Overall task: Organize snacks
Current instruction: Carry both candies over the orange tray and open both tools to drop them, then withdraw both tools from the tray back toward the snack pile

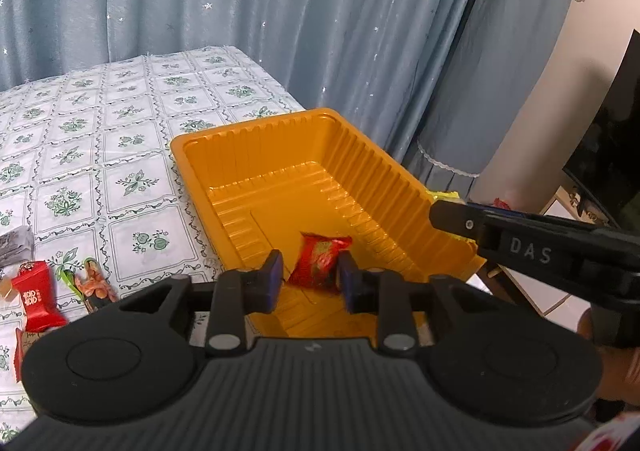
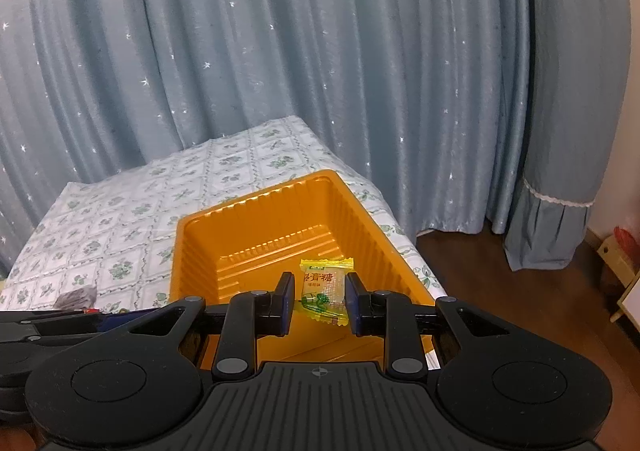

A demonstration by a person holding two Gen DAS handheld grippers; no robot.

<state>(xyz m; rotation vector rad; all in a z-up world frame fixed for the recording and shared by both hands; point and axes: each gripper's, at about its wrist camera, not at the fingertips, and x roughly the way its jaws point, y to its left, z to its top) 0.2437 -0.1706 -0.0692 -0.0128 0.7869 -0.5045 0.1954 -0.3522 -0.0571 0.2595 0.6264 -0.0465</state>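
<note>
Left wrist view: the left tongs (image 1: pixel 310 277) hang over the near end of the ribbed orange plastic tray (image 1: pixel 248 139). A red foil-wrapped candy (image 1: pixel 318 261) shows between the pads with a visible gap on each side, so the jaws stand apart and it looks released; whether it already rests on the tray floor cannot be told. More wrapped snacks, among them a red packet (image 1: pixel 36 295), lie on the flower-patterned counter (image 1: pixel 100 131) left of the tray. The other tool (image 1: pixel 520 239) crosses the tray's right rim.

Right wrist view: the right tongs (image 2: pixel 318 301) are clamped on a yellow-edged clear candy sachet (image 2: pixel 324 289), its long axis running away from the camera, held above the tray's near right corner. Dropping it probably needs only an opening.
</note>
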